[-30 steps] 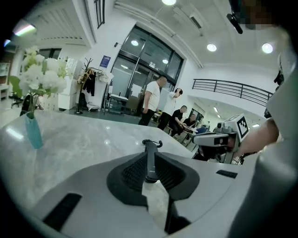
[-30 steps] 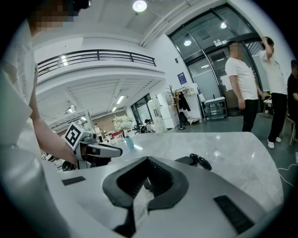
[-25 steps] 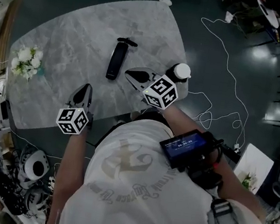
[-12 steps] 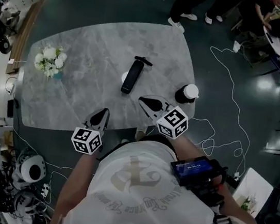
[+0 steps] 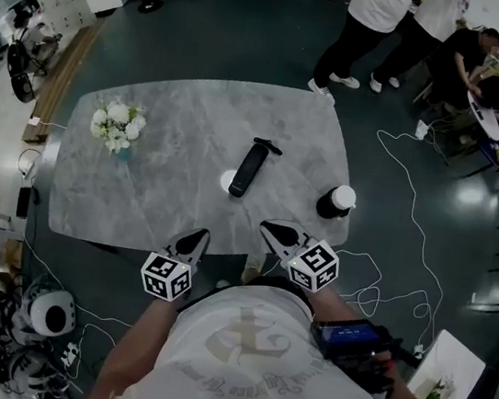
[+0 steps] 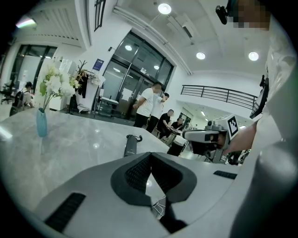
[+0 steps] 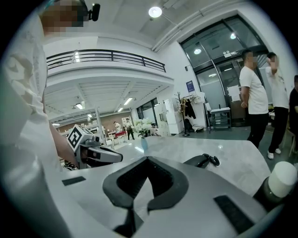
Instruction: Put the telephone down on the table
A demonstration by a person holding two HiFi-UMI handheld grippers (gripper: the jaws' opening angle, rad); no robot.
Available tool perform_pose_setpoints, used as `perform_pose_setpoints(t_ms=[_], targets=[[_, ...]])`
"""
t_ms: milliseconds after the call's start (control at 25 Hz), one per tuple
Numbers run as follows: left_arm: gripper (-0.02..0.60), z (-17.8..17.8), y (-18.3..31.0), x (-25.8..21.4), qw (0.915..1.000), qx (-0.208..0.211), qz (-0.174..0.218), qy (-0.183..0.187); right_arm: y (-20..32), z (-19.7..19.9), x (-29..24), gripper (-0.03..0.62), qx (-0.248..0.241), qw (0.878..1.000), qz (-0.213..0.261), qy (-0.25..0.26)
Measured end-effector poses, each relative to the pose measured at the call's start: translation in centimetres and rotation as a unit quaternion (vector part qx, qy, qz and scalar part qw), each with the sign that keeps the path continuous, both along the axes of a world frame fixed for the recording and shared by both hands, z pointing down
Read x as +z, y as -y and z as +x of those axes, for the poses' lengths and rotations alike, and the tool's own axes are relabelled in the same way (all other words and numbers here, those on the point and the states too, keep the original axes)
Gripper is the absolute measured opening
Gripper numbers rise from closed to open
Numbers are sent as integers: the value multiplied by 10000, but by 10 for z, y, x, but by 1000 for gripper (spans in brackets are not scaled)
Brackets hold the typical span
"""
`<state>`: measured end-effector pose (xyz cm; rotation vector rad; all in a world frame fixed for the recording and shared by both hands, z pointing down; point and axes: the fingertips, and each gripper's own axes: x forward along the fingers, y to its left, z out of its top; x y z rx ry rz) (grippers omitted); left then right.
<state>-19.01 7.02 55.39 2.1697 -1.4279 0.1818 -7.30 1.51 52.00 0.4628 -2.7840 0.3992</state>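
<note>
The telephone handset (image 5: 248, 169) is lying flat near the middle of the surface (image 5: 166, 200), seemingly already put down. The left tongs (image 5: 199, 235) and right tongs (image 5: 270, 229) are hovering at its near edge, pinched together and empty, with nothing needing their grip.

No legible writing anywhere.
The curved lettering on the person's shirt (image 5: 244, 328) is too small to read. The lit screen (image 5: 347, 334) at the waist and the blue wall sign (image 6: 101, 64) are blurs. The cubes' square markers (image 5: 166, 276) carry patterns, not letters.
</note>
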Motion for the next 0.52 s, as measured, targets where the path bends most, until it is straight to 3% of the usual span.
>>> perform_pose_setpoints(t_ms=[520], targets=[[12,11,-16,-6,9998,143,122,-57,-21,12,-7,15,100,9998,149,-68]])
